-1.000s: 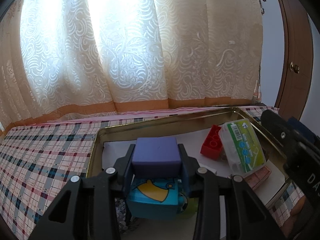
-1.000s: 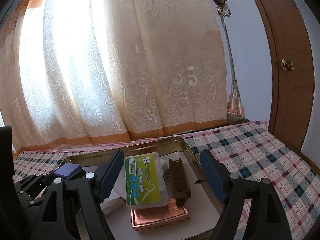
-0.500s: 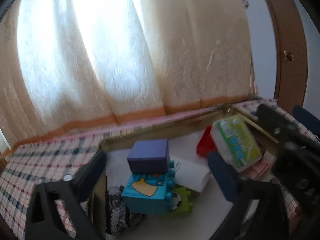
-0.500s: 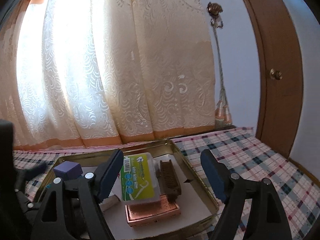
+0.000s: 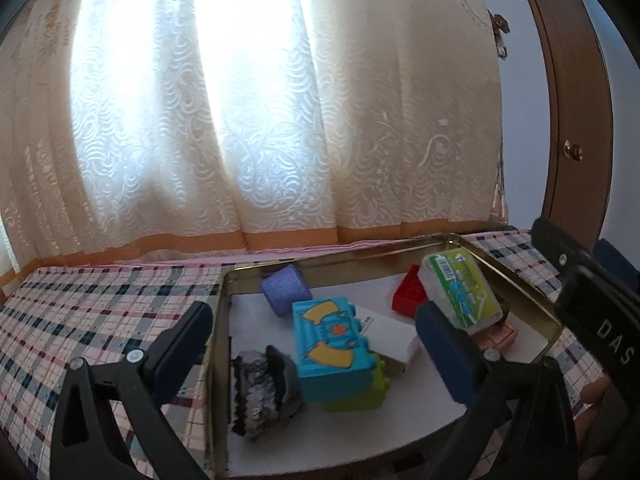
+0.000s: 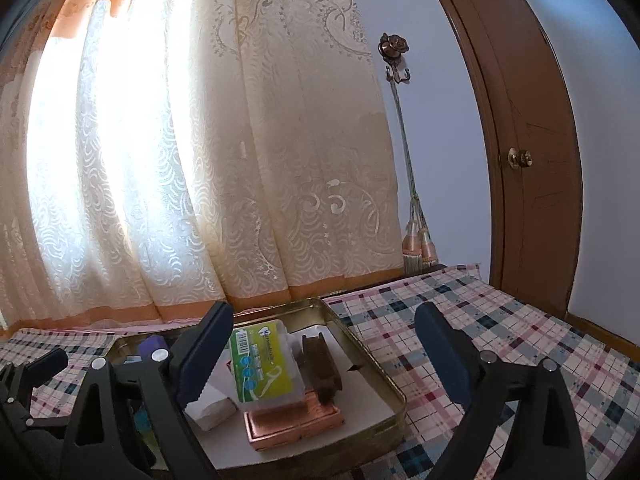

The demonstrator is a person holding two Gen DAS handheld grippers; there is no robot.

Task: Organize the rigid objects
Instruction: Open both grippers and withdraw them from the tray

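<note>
A purple block [image 5: 286, 288] lies tilted in the back left corner of the gold tin tray [image 5: 218, 340], behind a blue picture brick [image 5: 332, 344] that rests on a green brick [image 5: 360, 394]. My left gripper [image 5: 312, 336] is open wide, with nothing pressed between its pads. A floss-pick box [image 6: 264, 364] with a green label lies on a copper case [image 6: 294, 426], beside a brown comb [image 6: 320, 364]. My right gripper [image 6: 324, 356] hovers over the tray's [image 6: 376, 368] near side with its jaws opening, clear of the box.
Also in the tray are a red brick [image 5: 408, 294], a white box [image 5: 388, 332] and a dark glittery clip [image 5: 264, 392]. A plaid cloth [image 6: 500, 340] covers the table. Curtains hang behind, and a brown door [image 6: 532, 160] stands at the right.
The left gripper let go of the purple block, opened wide and drew back. The block dropped off the blue brick into the tray's back corner. The right gripper's jaws spread and it backed away.
</note>
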